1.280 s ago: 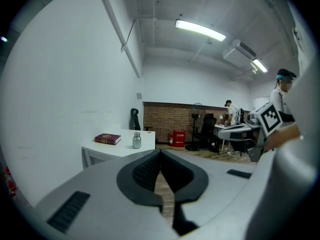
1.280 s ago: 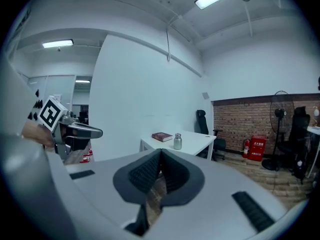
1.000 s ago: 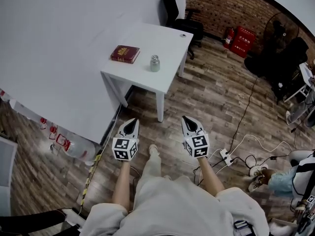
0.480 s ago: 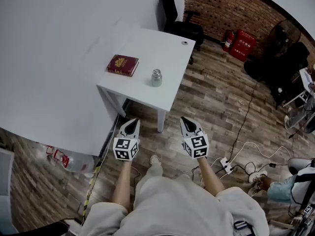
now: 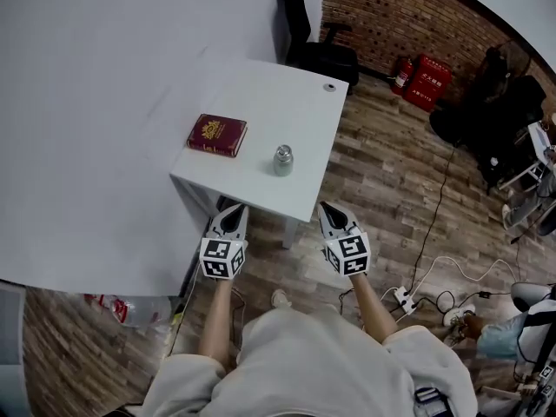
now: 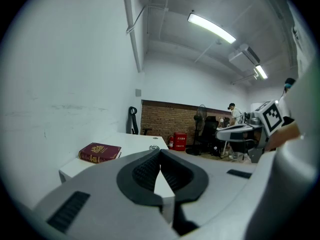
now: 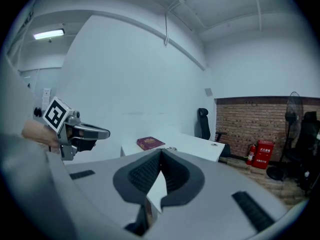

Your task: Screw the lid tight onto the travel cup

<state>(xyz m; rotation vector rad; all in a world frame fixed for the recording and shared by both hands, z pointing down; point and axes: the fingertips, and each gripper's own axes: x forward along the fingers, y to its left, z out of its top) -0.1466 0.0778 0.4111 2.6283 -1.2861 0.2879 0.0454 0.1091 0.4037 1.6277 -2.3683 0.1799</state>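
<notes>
A small metal travel cup (image 5: 283, 160) stands upright near the front of the white table (image 5: 261, 94); its top shows in the right gripper view (image 7: 171, 148). A small round lid (image 5: 329, 87) lies at the table's far corner, also seen as a lid (image 7: 212, 144) from the right gripper. My left gripper (image 5: 234, 209) and right gripper (image 5: 328, 208) hover side by side just short of the table's front edge, both shut with nothing between their jaws. Each also shows in its own view, the left gripper (image 6: 160, 153) and the right gripper (image 7: 160, 153).
A dark red book (image 5: 216, 135) lies left of the cup, also visible as a book (image 6: 99, 152). A black office chair (image 5: 306, 26) stands behind the table. Red fire equipment (image 5: 423, 68) lines the brick wall. Cables and a power strip (image 5: 401, 299) lie on the wood floor at the right.
I have stepped toward the table: it has drawn closer and lower in the head view, and both shut grippers now sit at its front edge.
</notes>
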